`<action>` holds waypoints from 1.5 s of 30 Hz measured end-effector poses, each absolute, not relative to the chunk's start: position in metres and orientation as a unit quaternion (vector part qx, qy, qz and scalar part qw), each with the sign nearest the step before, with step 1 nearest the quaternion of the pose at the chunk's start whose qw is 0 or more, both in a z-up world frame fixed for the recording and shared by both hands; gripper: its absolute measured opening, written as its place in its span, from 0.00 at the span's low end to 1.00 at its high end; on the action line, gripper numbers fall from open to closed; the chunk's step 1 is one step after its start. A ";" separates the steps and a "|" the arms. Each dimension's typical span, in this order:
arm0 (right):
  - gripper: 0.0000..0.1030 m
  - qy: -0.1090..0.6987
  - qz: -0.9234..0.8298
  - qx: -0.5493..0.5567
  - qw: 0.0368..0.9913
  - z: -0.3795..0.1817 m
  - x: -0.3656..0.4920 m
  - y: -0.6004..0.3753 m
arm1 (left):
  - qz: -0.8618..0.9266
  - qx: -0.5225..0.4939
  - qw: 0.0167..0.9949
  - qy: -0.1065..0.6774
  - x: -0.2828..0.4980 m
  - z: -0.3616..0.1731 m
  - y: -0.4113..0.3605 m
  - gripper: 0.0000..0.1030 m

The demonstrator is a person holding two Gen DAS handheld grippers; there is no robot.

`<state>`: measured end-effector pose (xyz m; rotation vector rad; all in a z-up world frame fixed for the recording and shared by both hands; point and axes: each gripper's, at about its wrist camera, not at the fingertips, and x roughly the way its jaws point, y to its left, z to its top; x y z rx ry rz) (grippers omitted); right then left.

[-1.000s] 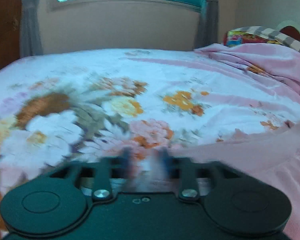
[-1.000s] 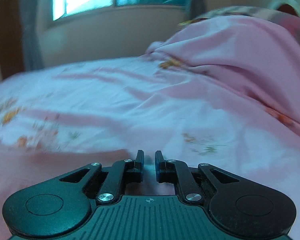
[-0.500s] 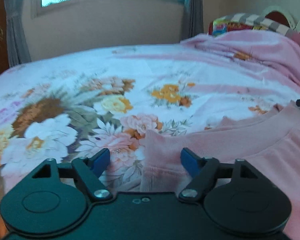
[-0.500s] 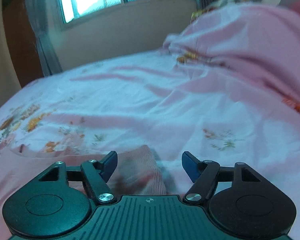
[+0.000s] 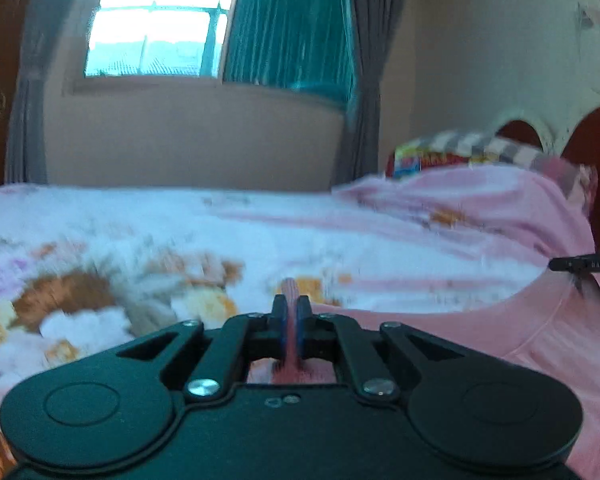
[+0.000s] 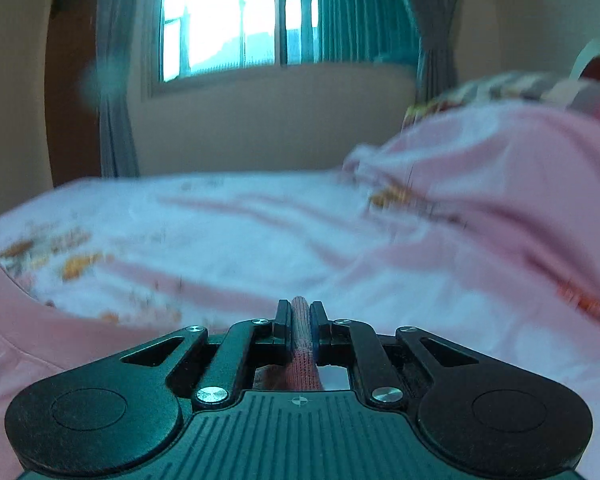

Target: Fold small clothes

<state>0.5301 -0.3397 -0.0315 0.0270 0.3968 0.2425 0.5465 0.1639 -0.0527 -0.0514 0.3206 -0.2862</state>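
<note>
Above bed (image 5: 260, 232), both jaws clamped on pink garment (image 5: 480, 332).

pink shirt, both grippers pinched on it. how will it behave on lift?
Likely floppy: the shirt sags in a curve between the left gripper and right gripper. Probably light, as thin pinched folds carry it. The ribbed knit probably won't slip.

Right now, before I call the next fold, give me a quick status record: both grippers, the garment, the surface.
left gripper: shut on pink garment fabric
right gripper: shut on the same garment's ribbed edge
garment: pink top, spans between both grippers, neckline visible
surface: floral bedsheet
nearby: pink blanket heaped at right
image quality: motion blur in both views
</note>
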 end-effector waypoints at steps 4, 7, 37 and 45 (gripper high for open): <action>0.09 0.214 0.090 0.007 0.973 -0.035 0.550 -0.335 | -0.099 0.016 0.973 0.209 0.575 -0.061 0.151 0.00; 0.09 0.337 0.056 -0.025 0.939 -0.079 0.584 -0.328 | -0.076 0.028 0.942 0.325 0.609 -0.090 0.142 0.09; 0.27 0.234 0.154 0.014 0.960 -0.042 0.367 -0.280 | -0.121 -0.010 0.962 0.245 0.440 -0.045 -0.026 0.78; 0.27 0.233 0.118 0.021 0.965 -0.039 0.347 -0.309 | -0.117 0.049 0.960 0.248 0.435 -0.060 -0.049 0.77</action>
